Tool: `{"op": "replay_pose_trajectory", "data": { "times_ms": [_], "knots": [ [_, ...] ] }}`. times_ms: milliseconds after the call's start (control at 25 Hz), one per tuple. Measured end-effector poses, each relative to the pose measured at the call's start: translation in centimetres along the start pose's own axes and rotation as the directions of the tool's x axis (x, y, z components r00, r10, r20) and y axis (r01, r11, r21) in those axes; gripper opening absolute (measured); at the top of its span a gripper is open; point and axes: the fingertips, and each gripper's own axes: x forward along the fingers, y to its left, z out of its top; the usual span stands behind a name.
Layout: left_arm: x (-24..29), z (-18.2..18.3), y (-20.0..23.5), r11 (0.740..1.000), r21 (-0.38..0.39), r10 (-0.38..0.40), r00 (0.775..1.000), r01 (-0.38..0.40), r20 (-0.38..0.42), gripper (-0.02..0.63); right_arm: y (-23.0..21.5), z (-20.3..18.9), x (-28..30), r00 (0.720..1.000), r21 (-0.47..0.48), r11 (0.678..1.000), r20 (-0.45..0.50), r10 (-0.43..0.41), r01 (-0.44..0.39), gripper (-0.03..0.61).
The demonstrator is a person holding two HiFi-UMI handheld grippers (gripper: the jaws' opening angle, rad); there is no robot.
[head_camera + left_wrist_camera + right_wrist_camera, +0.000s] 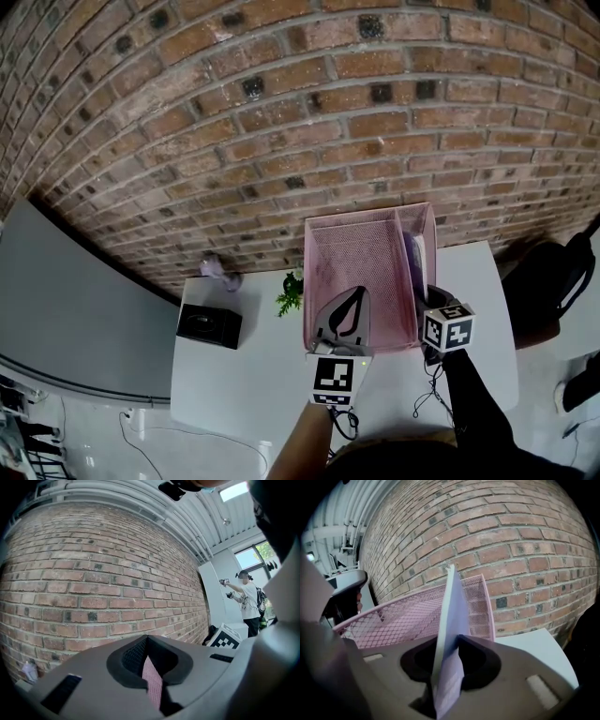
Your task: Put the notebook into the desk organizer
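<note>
Head view layout: a white table (253,375) is set against a brick wall (281,112), and the pink mesh desk organizer (361,246) is placed at the wall side of it.
Notebook: the notebook (419,258) is stood on edge in the organizer's narrow right compartment, just beside the divider. In the right gripper view it is seen upright, with its top corner raised above the mesh rim.
Right gripper: the right gripper (427,298) is held at the near end of that compartment. Its jaws are set slightly apart with the notebook between them, and a dark gap is seen along one side of the cover.
Left gripper: the left gripper (359,292) is clamped on the organizer's near wall, with a strip of pink mesh pinched between its closed jaws.
In the way: the wide compartment is shut off from the notebook by the divider, and the near wall is taken up by both grippers.
Around: a black box (208,325) and a small green plant (292,292) are placed left of the organizer, well apart from the notebook. Cables (427,403) are laid near the table's front edge. A dark bag (553,281) is seen off the right side.
Background: a person (248,602) is seen standing far off in the left gripper view.
</note>
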Motion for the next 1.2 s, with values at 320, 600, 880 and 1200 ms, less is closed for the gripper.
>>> {"op": "replay_pose_trajectory", "data": {
  "times_ms": [320, 600, 880, 1200],
  "knots": [
    [0.0, -0.2, -0.5, 1.000, -0.014, -0.010, 1.000, 0.010, -0.001, 0.008, 0.3, 0.6, -0.5, 1.000, -0.017, 1.000, 0.019, -0.003, 0.004, 0.112],
    [-0.4, -0.2, -0.3, 1.000, -0.017, -0.004, 1.000, 0.004, -0.001, 0.008, 0.2, 0.7, -0.9, 0.999, -0.014, 1.000, 0.028, -0.018, 0.018, 0.114],
    [-0.8, 0.3, -0.6, 1.000, -0.010, -0.012, 1.000, 0.012, 0.007, 0.008, 0.4, 0.8, -1.5, 0.999, -0.023, 0.999, 0.036, -0.033, 0.034, 0.114],
    [-1.4, 0.6, -1.2, 1.000, -0.002, -0.025, 1.000, 0.025, 0.011, 0.008, 0.1, 0.9, -2.8, 0.997, -0.032, 0.998, 0.045, -0.061, 0.062, 0.114]
  ]
}}
